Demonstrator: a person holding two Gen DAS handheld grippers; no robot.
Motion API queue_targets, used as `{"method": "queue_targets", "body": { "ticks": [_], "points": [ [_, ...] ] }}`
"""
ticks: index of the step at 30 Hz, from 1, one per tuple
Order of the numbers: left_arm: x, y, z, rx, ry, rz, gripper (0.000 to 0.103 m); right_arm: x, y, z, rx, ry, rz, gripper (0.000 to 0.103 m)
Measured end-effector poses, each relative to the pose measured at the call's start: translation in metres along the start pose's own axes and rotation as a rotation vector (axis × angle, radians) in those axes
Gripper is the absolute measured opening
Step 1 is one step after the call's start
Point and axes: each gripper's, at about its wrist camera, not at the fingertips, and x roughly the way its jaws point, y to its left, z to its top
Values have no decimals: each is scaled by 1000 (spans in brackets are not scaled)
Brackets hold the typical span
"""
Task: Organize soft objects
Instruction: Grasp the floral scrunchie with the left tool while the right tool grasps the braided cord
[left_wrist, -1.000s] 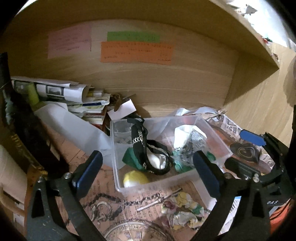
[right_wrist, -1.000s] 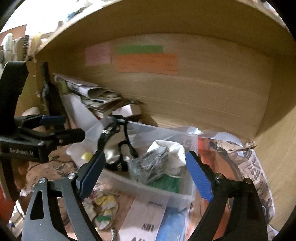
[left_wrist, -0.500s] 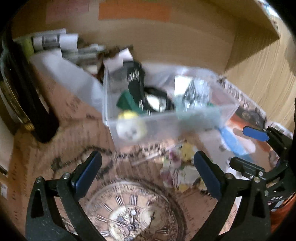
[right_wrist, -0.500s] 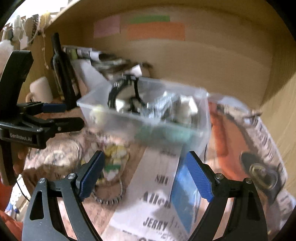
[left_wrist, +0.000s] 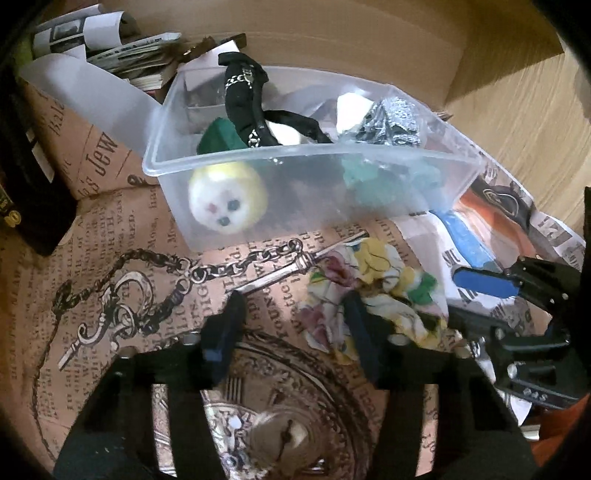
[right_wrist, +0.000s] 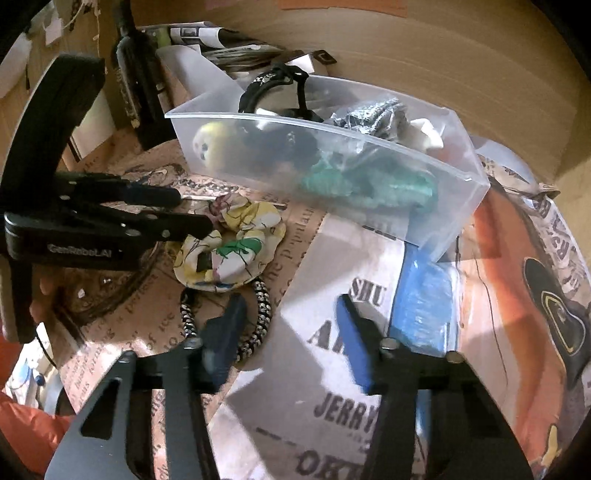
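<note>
A clear plastic bin (left_wrist: 436, 173) (right_wrist: 472, 173) holds a yellow-white plush ball (left_wrist: 227, 199) (right_wrist: 208, 142), a black strap (left_wrist: 243, 107), green cloth (right_wrist: 369, 184) and a grey patterned piece (left_wrist: 395, 122). A floral scrunchie (left_wrist: 384, 291) (right_wrist: 232, 247) lies on the printed paper in front of the bin. My left gripper (left_wrist: 293, 314) (right_wrist: 195, 212) is open, low over the paper, its right finger at the scrunchie's left edge. A black-and-white beaded hair tie (right_wrist: 258, 317) lies beside the scrunchie. My right gripper (right_wrist: 291, 328) (left_wrist: 476, 295) is open, its left finger over that hair tie.
A wooden shelf wall (right_wrist: 424, 55) stands behind the bin. Stacked papers (left_wrist: 122, 48) and a dark bottle (right_wrist: 133, 74) are at the back left. A blue flat object (right_wrist: 421, 306) lies by the bin's right corner on newspaper sheets (right_wrist: 351, 332).
Both grippers have tipped down and come lower towards the table. The jaws of both have narrowed. The scrunchie now sits at the left gripper's fingers.
</note>
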Motion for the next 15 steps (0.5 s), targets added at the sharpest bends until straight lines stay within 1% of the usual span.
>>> {"method": "queue_targets", "body": {
  "ticks": [2, 3, 4, 5, 6, 8, 13, 15],
  "points": [
    [1, 1, 1, 1, -1, -5, 30, 1, -1, 0, 4, -6, -6, 26],
    [1, 1, 1, 4, -3, -3, 27, 1, -1, -1, 2, -8, -15, 16],
    [1, 1, 1, 9, -5, -2, 19, 2, -1, -1, 0, -11, -27, 10],
    [1, 3, 1, 7, -6, -4, 14, 2, -2, -2, 1, -14, -32, 10],
    [0, 4, 1, 4, -7, -8, 13, 1, -3, -2, 3, -17, -35, 9],
    [-3, 4, 0, 6, -18, 0, 8, -1, -4, -3, 6, -24, -57, 7],
    [-21, 2, -1, 29, -68, 19, 6, -10, -11, -2, 30, -61, -79, 6],
    [-31, 0, 0, 32, -101, 20, 6, -17, -13, -1, 38, -86, -93, 6]
  ]
}}
